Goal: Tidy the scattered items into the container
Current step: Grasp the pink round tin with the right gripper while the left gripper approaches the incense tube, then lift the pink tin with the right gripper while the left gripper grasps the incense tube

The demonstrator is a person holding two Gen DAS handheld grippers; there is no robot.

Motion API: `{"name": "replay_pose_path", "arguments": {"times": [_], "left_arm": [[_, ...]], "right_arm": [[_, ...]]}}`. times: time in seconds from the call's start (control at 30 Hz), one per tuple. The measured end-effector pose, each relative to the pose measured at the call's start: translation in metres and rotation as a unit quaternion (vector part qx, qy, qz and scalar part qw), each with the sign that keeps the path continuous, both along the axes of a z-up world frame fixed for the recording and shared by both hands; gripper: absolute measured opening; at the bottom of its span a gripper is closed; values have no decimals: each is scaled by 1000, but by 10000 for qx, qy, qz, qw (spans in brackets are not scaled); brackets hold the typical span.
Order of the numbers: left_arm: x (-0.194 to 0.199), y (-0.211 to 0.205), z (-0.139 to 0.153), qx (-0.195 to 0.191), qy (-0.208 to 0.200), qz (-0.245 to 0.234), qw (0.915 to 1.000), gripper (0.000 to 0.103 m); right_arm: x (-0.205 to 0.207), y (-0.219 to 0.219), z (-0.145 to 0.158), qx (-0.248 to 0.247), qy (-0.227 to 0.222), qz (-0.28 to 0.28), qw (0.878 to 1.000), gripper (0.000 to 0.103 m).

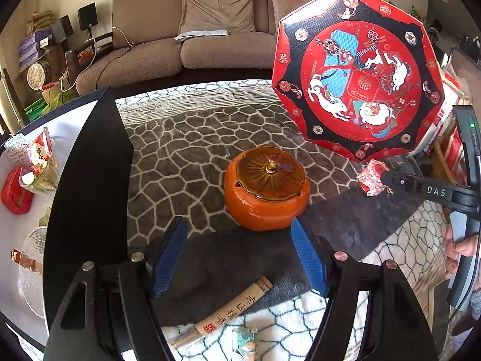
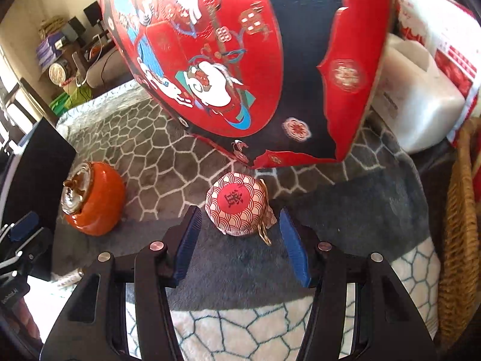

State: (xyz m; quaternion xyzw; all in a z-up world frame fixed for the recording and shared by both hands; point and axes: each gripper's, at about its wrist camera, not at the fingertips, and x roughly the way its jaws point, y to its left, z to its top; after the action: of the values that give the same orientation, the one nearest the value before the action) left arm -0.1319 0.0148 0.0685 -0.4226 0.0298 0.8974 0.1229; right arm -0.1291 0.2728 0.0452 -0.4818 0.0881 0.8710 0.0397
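Right wrist view: my right gripper point(image 2: 240, 237) has fingers spread wide and empty around the red-and-white pouch point(image 2: 239, 207) on the blanket point(image 2: 240, 325). I'd advance slightly, then squeeze its middle. Left gripper point(image 1: 239, 252) gapes empty facing the orange jar point(image 1: 266, 192).

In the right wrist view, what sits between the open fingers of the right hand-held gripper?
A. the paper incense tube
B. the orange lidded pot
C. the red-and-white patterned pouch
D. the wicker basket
C: the red-and-white patterned pouch lies on the grey rug between the spread blue pads of the right hand-held gripper; the pads are not touching it.
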Motion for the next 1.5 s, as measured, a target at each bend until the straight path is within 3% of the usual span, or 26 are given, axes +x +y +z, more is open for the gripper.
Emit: {"name": "replay_pose_path", "arguments": {"times": [0.07,0.1,0.2,0.5,0.73,0.97,1.1,1.33,1.4,1.5], "left_arm": [[-4,0,-5,89,-91,71,9999,72],[-6,0,-6,90,-114,96,9998,72],[-12,2,-10,-17,-43,198,9998,72],[-21,1,-15,144,-163,203,9996,72],[-23,4,-13,18,-30,156,9999,72],[-26,9,-4,353,114,112,9992,72],[-34,24,-4,47,211,-58,9998,72],[-15,3,-5,860,-72,-89,9962,72],[4,-14,7,1267,-61,-179,9918,72],[29,-47,32,1480,38,-292,9886,73]], "right_arm": [[-7,-6,-6,235,-55,89,9997,50],[-9,-8,-8,318,-62,149,9994,42],[-8,-11,-8,397,-68,185,9990,42],[20,-11,29,-448,99,447,9979,42],[39,-22,69,-941,269,705,9927,42],[51,-37,83,-1221,433,933,9872,42],[59,-40,83,-1341,471,1012,9847,42],[60,-51,94,-1417,532,1207,9811,42],[57,-64,103,-1343,547,1333,9804,42],[53,-87,115,-1259,567,1515,9788,42]]}}
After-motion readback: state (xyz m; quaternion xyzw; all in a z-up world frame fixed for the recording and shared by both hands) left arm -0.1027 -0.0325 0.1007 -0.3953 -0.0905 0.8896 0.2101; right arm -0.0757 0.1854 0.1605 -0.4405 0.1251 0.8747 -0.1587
